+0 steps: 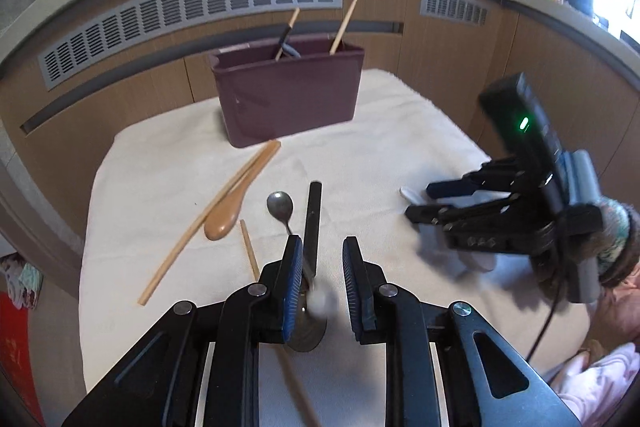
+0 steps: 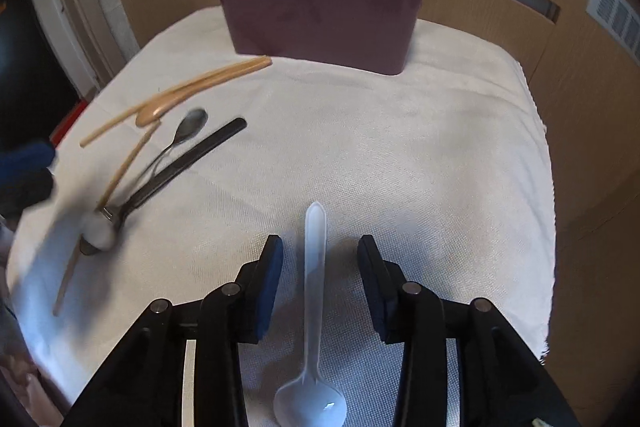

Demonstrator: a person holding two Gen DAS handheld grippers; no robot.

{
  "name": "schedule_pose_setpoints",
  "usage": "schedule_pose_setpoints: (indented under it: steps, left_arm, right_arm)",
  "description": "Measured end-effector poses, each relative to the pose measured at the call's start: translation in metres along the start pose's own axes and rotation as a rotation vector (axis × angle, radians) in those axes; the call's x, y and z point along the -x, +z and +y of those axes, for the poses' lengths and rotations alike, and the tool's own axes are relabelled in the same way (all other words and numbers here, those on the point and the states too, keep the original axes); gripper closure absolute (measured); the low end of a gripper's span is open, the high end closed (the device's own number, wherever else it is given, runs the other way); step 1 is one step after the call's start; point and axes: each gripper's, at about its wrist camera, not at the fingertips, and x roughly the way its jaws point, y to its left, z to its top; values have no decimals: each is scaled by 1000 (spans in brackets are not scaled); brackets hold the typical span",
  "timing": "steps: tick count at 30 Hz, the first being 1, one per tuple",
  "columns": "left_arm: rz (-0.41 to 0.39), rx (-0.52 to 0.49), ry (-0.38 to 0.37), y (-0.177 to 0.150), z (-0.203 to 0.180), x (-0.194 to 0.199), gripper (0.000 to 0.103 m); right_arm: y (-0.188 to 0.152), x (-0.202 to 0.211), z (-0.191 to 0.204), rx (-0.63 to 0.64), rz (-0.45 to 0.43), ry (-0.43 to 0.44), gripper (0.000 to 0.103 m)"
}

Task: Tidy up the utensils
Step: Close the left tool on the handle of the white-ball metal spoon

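left wrist view: left gripper (image 1: 318, 269) jaws parted, grasping nothing, straddling the black-handled utensil (image 1: 313, 223) so a squeeze would catch its handle.
ahead-left of the jaws: metal spoon (image 1: 280, 207), wooden spoon (image 1: 228, 211) and loose chopsticks (image 1: 208, 223), waiting on the white cloth (image 1: 380, 155).
far ahead: maroon utensil holder (image 1: 288, 95), chopsticks already standing inside.
right wrist view: right gripper (image 2: 320, 267) jaws released, lined up along the clear plastic spoon (image 2: 314, 291) lying between them, untouched.
judgement: both seem poised to grasp.
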Motion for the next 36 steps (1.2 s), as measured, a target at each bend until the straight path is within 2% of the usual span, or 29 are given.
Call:
schedule_pose_setpoints:
  steps: [1, 2, 3, 6, 11, 13, 15, 18, 19, 20, 22, 30, 33, 36]
  left_arm:
    - [-12, 6, -6, 1, 1, 5, 82]
    - [-28, 12, -10, 4, 2, 10, 82]
    - [-39, 11, -11, 5, 2, 15, 82]
    - [-43, 21, -3, 8, 6, 18, 82]
    - [39, 16, -5, -8, 10, 7, 79]
    - [77, 35, -22, -18, 13, 1, 69]
    - [98, 69, -25, -27, 15, -4, 64]
    - [90, 93, -26, -34, 13, -9, 60]
    - [87, 93, -12, -35, 12, -11, 55]
    - [88, 94, 8, -37, 12, -14, 55]
    - [99, 100, 36, -40, 12, -21, 55]
    - [136, 145, 43, -51, 19, -41, 56]
    - [127, 201, 9, -52, 26, -39, 62]
    - [120, 176, 24, -53, 23, -37, 69]
  right_arm:
    - [-1, 1, 1, 7, 1, 5, 76]
    - [-2, 2, 2, 9, 6, 24, 90]
    - [-2, 3, 2, 8, 13, 31, 94]
    - [-5, 11, -2, -23, 3, 39, 94]
    - [-15, 44, -15, -99, -72, 68, 94]
    - [-17, 58, -18, -114, -108, 80, 94]
    - [-20, 72, -18, -126, -145, 92, 94]
    - [-22, 84, -17, -131, -180, 100, 94]
    - [-21, 85, -16, -131, -185, 103, 94]
    - [-21, 85, -15, -133, -190, 104, 94]
    - [-22, 85, -14, -138, -194, 106, 94]
    - [-27, 80, -18, -158, -188, 114, 94]
    - [-28, 81, -17, -151, -190, 113, 94]
    - [-27, 82, -15, -144, -192, 117, 94]
